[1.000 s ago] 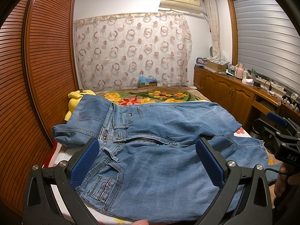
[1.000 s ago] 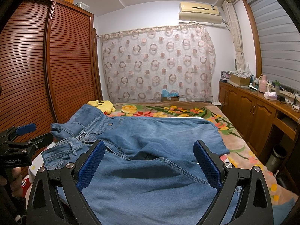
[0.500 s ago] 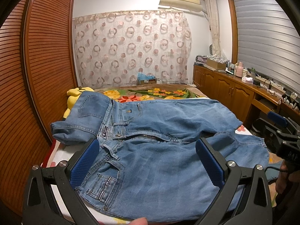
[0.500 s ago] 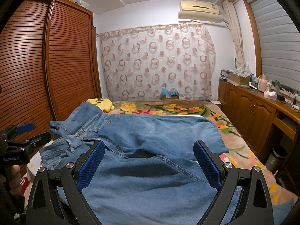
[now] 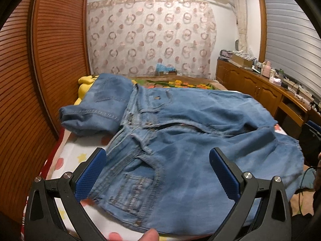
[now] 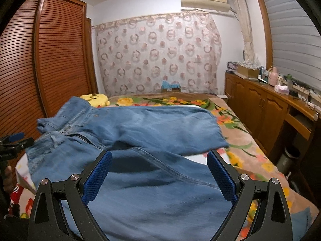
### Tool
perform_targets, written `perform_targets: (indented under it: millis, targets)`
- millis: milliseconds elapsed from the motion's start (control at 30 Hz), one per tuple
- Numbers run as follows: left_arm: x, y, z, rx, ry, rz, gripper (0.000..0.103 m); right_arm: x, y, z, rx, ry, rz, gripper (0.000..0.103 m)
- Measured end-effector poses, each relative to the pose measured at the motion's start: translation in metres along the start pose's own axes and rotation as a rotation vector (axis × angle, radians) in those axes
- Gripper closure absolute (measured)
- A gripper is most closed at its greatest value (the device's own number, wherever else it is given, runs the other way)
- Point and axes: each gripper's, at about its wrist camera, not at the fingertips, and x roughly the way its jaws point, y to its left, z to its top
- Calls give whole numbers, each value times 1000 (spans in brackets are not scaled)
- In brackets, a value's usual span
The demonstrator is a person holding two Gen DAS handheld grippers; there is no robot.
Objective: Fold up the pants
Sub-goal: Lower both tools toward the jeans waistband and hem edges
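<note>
The left tool [image 5: 158,170] was held low over the near edge of the bed [image 5: 70,156], pointing forward along the mattress, its two blue-padded fingers [image 5: 91,173] spread wide apart with nothing between them. It hovered above the waistband end of the blue jeans [image 5: 180,140], over the back pocket and its stitched label, without touching the denim as far as the view showed. A fingertip of the person's hand [image 5: 148,236] showed at the bottom edge under the tool.

The jeans lay spread across the bed with the waist toward the left, near the louvered wooden wardrobe [image 5: 40,60]. One part of the waist was turned back on itself in a thick fold at the far left, beside a yellow plush toy [image 5: 85,84]. The two legs ran to the right, one lying nearer, the other behind it.

The right tool [image 6: 159,174] was likewise held low and level over the nearer leg of the jeans [image 6: 160,180], its jaws wide open and empty, the blue pads [image 6: 221,177] framing the denim below. In its view the far leg ended above the floral bedspread [image 6: 230,120], and the left tool [image 6: 12,142] showed at the left edge.
</note>
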Motion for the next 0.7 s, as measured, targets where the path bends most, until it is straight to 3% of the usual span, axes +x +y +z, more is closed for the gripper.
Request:
perform_targets:
  millis: [500, 700]
  targets:
    - [31, 51, -20, -38, 74, 57, 0, 10, -8, 10, 33, 154, -109, 13]
    - [42, 66, -29, -49, 113, 54, 6, 17, -12, 15, 44, 216, -116, 15]
